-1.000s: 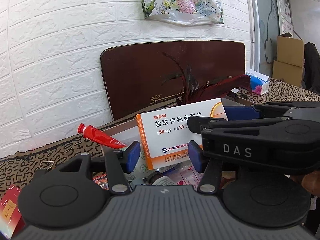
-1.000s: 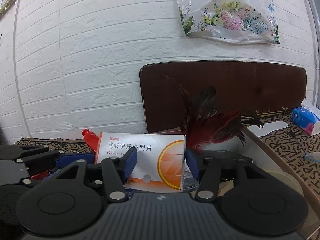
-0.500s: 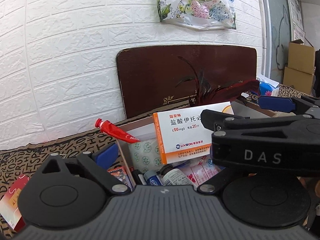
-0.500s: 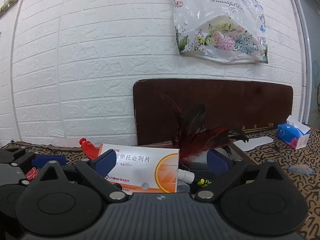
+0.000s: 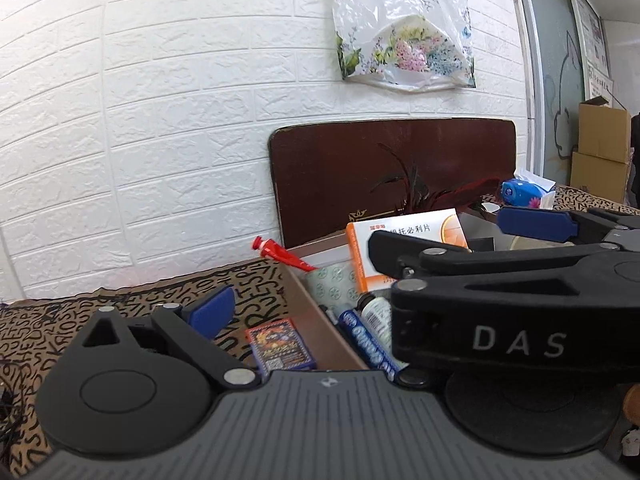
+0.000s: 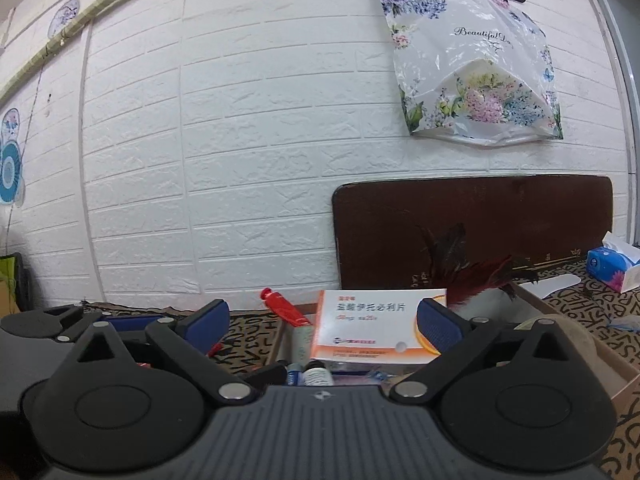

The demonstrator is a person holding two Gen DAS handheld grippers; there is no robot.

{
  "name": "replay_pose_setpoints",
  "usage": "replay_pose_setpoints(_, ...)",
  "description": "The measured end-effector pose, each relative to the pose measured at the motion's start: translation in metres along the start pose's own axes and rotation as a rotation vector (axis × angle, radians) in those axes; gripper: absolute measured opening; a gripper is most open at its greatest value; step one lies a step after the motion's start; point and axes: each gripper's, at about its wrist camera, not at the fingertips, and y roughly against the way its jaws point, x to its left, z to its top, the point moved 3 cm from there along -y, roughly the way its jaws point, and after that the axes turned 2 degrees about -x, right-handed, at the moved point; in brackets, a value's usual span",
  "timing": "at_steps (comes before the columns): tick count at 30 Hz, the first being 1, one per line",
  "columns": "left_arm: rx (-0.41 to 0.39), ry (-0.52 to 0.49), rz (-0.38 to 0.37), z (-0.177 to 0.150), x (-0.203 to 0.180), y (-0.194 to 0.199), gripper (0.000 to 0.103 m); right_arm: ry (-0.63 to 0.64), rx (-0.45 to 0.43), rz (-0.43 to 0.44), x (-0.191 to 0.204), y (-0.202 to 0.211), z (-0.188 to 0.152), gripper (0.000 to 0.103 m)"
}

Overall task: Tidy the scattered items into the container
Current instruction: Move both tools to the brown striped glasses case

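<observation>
A white and orange medicine box (image 5: 404, 240) stands upright in the cardboard box (image 5: 320, 320), beside a red tube (image 5: 280, 254), small bottles (image 5: 370, 336) and dark red feathers (image 5: 440, 196). A small playing-card box (image 5: 280, 346) lies on the patterned cloth just left of the container. My left gripper (image 5: 320, 312) is open and empty, and its right finger is hidden behind the right gripper's body (image 5: 500, 308). My right gripper (image 6: 324, 320) is open and empty, drawn back from the medicine box (image 6: 376, 332). The red tube (image 6: 286, 310) and feathers (image 6: 476, 276) show there too.
A dark brown board (image 5: 392, 168) leans on the white brick wall behind the container. A blue tissue pack (image 6: 612, 268) sits at the right on the cloth. A floral plastic bag (image 6: 472, 64) hangs on the wall. Cardboard cartons (image 5: 600, 152) stand far right.
Both grippers opened, let go of the medicine box and drew back and up. The medicine box stays standing in the container. The left view swung left, showing the card box.
</observation>
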Motion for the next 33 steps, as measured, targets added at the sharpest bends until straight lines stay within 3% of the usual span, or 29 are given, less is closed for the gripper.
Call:
replay_pose_setpoints(7, 0.005, 0.014, 0.052, -0.024, 0.020, 0.031, 0.103, -0.018, 0.021, 0.109, 0.048, 0.018, -0.023, 0.102)
replay_pose_setpoints(12, 0.079, 0.036, 0.109, -0.058, 0.042, 0.038, 0.103, 0.028, 0.085, 0.213, 0.091, 0.014, -0.051, 0.102)
replay_pose_setpoints(18, 0.203, 0.120, 0.153, -0.091, 0.070, 0.013, 0.103, 0.049, 0.204, 0.267, 0.120, -0.014, -0.086, 0.102)
replay_pose_setpoints(23, 0.255, 0.164, 0.155, -0.101, 0.077, -0.014, 0.103, 0.086, 0.261, 0.258, 0.122, -0.032, -0.100, 0.103)
replay_pose_setpoints(33, 0.276, 0.183, 0.129, -0.099, 0.076, -0.051, 0.103, 0.104, 0.330, 0.133, 0.112, -0.070, -0.116, 0.103)
